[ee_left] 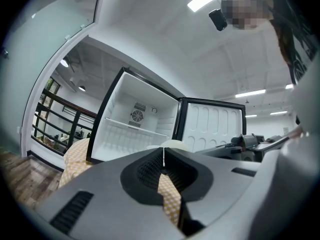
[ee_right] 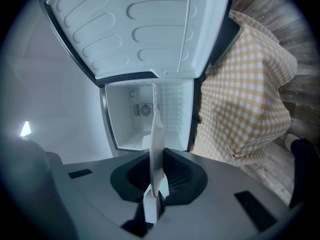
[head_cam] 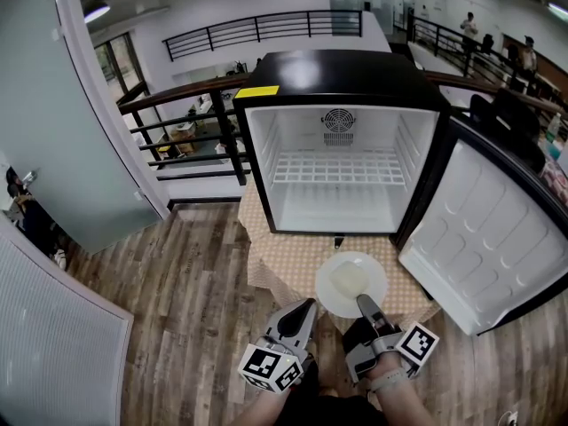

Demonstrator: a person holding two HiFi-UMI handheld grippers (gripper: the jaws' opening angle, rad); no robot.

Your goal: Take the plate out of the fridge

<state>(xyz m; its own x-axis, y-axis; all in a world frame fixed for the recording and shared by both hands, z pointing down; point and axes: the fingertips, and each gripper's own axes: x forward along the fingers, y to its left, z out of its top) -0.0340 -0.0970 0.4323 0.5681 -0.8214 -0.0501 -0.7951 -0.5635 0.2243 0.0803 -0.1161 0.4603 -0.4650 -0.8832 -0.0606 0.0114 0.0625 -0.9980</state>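
1. Plate [head_cam: 351, 284]: white and round, it is outside the fridge [head_cam: 342, 74], over the front edge of the table [head_cam: 271, 269], just in front of the open compartment. The right tool grips it by its near rim. Whether its underside rests on the cloth cannot be told.
2. At the far left a tall frosted panel [head_cam: 53, 122] rises from the wooden plank floor [head_cam: 177, 309]. Beside it runs a dark railing [head_cam: 182, 127], behind the table's left side.
3. Left tool [head_cam: 302, 313]: it hovers near the table's front edge, just left of the plate and not touching it. In the left gripper view its jaws [ee_left: 163, 159] are clenched together with nothing between them.
4. The table wears a yellow checked cloth. The fridge takes up most of it.
5. The fridge is a black box with a white inside. A wire shelf [head_cam: 337, 169] runs across the middle and a round fan grille [head_cam: 338, 121] sits in the back wall. A yellow sticker [head_cam: 256, 91] marks its top left corner.
6. Right tool [head_cam: 366, 309]: its jaws are clamped on the plate's rim. The right gripper view shows the plate [ee_right: 157, 139] edge-on between them [ee_right: 156, 179].
7. The fridge door [head_cam: 484, 229] stands swung wide at the right, past the table's right edge. Its ribbed white lining faces inward, near the plate but apart from it.
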